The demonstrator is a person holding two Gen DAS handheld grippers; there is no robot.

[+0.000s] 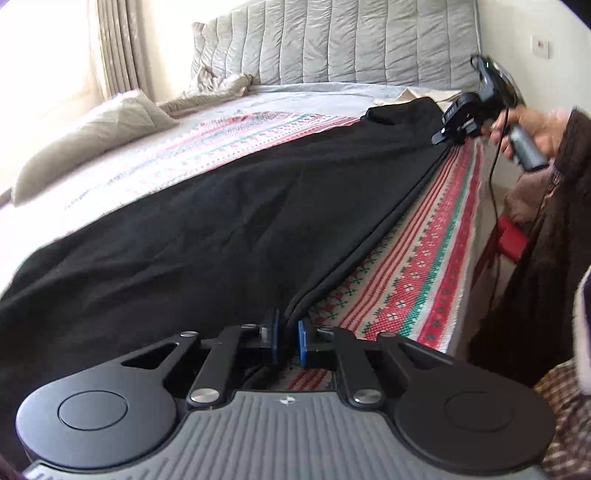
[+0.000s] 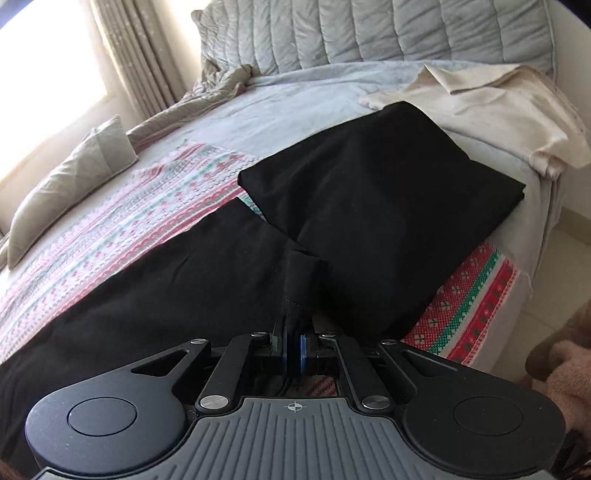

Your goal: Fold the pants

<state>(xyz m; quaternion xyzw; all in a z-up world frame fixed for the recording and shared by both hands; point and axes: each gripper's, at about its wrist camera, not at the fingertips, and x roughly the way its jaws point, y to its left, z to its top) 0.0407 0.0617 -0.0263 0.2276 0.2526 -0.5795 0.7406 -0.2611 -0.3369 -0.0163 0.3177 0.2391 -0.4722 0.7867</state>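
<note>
- On bed point(image 1: 155, 162), over striped blanket point(image 1: 406, 266): black pants point(image 1: 184, 240), laid flat and long, near front edge of mattress.
- At near end, in left wrist view: left gripper point(image 1: 287, 334), blue pads point(image 1: 303, 341) narrow apart, doubled hem edge of pants between them; left pad seems against cloth, right pad w/ thin gap, so cannot tell if really pinching.
- At far end of same view: right gripper point(image 1: 448, 134), held by hand point(image 1: 532, 129) w/ brown sleeve point(image 1: 576, 147), tip down on pants edge; cable hanging below it.
- Seen from right wrist view: right gripper point(image 2: 294, 347) w/ pads pressed together, pinching small bunch of black cloth; bunch stands up as short tube just past pads.
- Behind that bunch: second black cloth point(image 2: 369, 206), folded in rectangle, lying partly over pants and partly over blanket; cannot tell if same garment or other one.
- Beyond folded cloth, at right far corner: cream cloth point(image 2: 480, 110), crumpled, touching black rectangle at its far corner.
- At left side of bed: grey pillow point(image 2: 66, 184), well apart from pants; quilted headboard point(image 2: 369, 33) and curtain point(image 2: 136, 55) behind.
- At right edge, left wrist view: red object point(image 1: 511, 240) beside mattress, partly hidden.
</note>
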